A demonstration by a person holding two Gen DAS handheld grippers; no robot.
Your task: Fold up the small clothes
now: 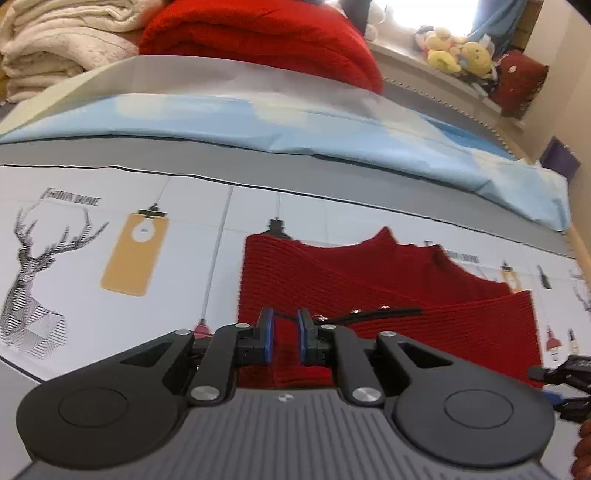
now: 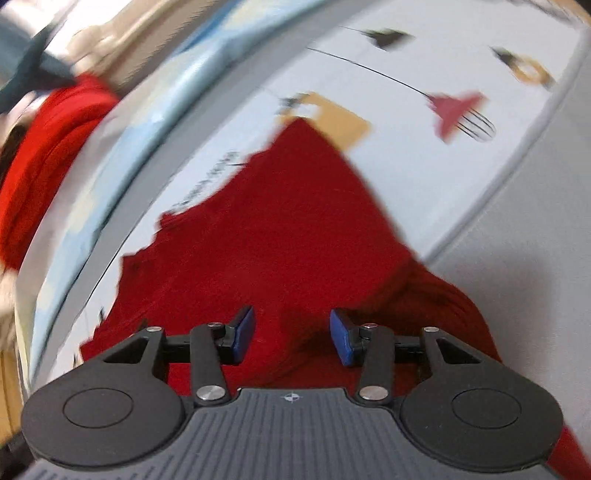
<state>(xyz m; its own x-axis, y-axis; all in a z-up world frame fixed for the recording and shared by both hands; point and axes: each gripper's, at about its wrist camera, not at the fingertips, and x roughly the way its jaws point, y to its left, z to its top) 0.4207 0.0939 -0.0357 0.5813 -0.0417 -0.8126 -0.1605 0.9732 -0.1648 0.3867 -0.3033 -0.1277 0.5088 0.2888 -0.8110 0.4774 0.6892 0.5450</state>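
So the biggest thing here is the bed, covered by a printed sheet (image 1: pixel 207 229) with a stag head (image 1: pixel 33 280), hanging lamp drawings and a grey border. Further back there's a pale blue cover (image 1: pixel 332 129) lying across it, then a big folded red blanket (image 1: pixel 258 33) and a stack of cream blankets (image 1: pixel 55 40) behind that, plus some yellow plush toys (image 1: pixel 458 55) on the ledge by the window. The task's thing, a red knit sweater (image 1: pixel 388 295), lies spread on the printed sheet, partly folded, with one ribbed layer lapped over another and a few small snap buttons (image 1: pixel 356 311) along a dark strip. The left tongs (image 1: pixel 284 334) sit low over the near edge of the sweater, blue pads nearly together with just a narrow gap, and red knit shows in that gap, though I can't tell if the pads really pinch it. The right tongs (image 2: pixel 291 334) hang over the sweater (image 2: pixel 280 236) too, pads well apart and nothing between them; that view is pretty smeared.
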